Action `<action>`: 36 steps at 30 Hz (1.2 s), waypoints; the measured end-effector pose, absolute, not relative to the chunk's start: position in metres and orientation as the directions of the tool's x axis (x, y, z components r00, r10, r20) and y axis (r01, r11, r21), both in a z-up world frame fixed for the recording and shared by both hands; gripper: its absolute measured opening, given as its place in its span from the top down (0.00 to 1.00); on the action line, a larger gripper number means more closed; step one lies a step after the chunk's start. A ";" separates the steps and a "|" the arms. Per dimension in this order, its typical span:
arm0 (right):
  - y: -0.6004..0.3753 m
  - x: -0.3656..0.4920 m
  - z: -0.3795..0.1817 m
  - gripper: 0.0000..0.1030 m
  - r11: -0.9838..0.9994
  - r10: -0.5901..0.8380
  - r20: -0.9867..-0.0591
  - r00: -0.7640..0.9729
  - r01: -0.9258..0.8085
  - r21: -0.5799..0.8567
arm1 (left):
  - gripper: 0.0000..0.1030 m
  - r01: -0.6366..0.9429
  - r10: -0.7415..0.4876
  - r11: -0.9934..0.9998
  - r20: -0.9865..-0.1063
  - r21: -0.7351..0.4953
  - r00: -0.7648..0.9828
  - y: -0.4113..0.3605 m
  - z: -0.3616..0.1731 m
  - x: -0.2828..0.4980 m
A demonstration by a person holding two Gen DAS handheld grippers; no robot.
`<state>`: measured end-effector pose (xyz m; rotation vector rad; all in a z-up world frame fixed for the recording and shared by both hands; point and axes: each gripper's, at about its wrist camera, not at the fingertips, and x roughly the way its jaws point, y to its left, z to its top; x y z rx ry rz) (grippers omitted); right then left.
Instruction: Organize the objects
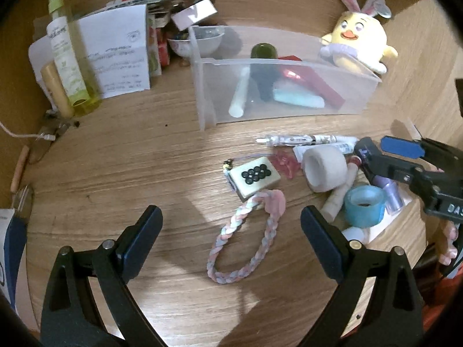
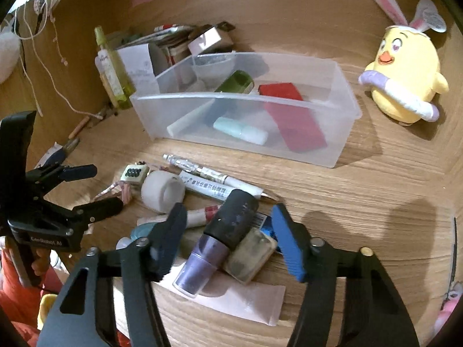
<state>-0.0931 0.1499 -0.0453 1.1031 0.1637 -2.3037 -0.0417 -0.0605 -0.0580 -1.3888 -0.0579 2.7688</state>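
The right gripper (image 2: pixel 228 238) is open around the purple bottle (image 2: pixel 215 244) lying in the pile by the clear box (image 2: pixel 341 110), which looks small, hard and slippery, so grab its fat dark cap, while the left gripper (image 1: pixel 231 238) is open too

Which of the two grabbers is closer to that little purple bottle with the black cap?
The right. The right gripper has its open fingers on either side of the purple bottle, not pressing on it. The left gripper hovers off to the side, over the braided loop.
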 end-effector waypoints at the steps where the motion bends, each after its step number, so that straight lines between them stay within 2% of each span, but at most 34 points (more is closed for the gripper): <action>1: 0.149 -0.093 -0.047 0.55 -0.826 -0.444 -0.750 -0.491 0.548 0.131 | 0.06 -0.028 0.053 -0.999 -0.797 -0.045 -0.602 -0.059 -0.057 -0.042; 3: 0.147 -0.093 -0.049 0.61 -0.825 -0.441 -0.756 -0.485 0.551 0.128 | 0.11 -0.049 0.059 -0.998 -0.795 -0.037 -0.604 -0.056 -0.057 -0.043; 5: 0.146 -0.092 -0.051 0.63 -0.827 -0.432 -0.758 -0.489 0.550 0.117 | 0.24 -0.069 0.066 -0.997 -0.800 -0.030 -0.596 -0.052 -0.058 -0.045; 8: 0.147 -0.093 -0.051 0.67 -0.831 -0.428 -0.757 -0.494 0.545 0.114 | 0.36 -0.082 0.064 -0.996 -0.813 -0.020 -0.578 -0.047 -0.065 -0.050; 10: 0.148 -0.094 -0.051 0.68 -0.830 -0.433 -0.756 -0.491 0.545 0.121 | 0.40 -0.079 0.053 -0.997 -0.807 -0.009 -0.588 -0.045 -0.065 -0.050; 12: 0.147 -0.094 -0.051 0.68 -0.830 -0.431 -0.756 -0.493 0.546 0.117 | 0.48 -0.074 0.059 -0.997 -0.805 -0.019 -0.591 -0.046 -0.064 -0.050; 14: 0.146 -0.094 -0.051 0.68 -0.831 -0.422 -0.758 -0.498 0.547 0.103 | 0.69 -0.070 0.060 -0.997 -0.802 -0.023 -0.595 -0.046 -0.063 -0.048; 15: 0.146 -0.094 -0.051 0.68 -0.831 -0.419 -0.759 -0.499 0.547 0.099 | 0.74 -0.068 0.061 -0.997 -0.801 -0.025 -0.595 -0.046 -0.062 -0.047; 16: 0.145 -0.093 -0.051 0.68 -0.832 -0.417 -0.758 -0.501 0.547 0.096 | 0.83 -0.067 0.064 -0.997 -0.801 -0.031 -0.596 -0.047 -0.062 -0.046; 22: 0.145 -0.093 -0.052 0.70 -0.839 -0.417 -0.749 -0.515 0.536 0.098 | 0.85 -0.044 0.065 -0.998 -0.779 -0.048 -0.623 -0.050 -0.055 -0.035; 24: 0.146 -0.092 -0.051 0.77 -0.842 -0.416 -0.742 -0.526 0.531 0.096 | 0.85 -0.040 0.068 -0.998 -0.768 -0.056 -0.637 -0.051 -0.049 -0.031; 36: 0.166 -0.088 -0.018 0.78 -0.846 -0.459 -0.663 -0.591 0.519 0.123 | 0.85 -0.026 0.084 -0.995 -0.673 -0.096 -0.735 -0.053 -0.005 -0.030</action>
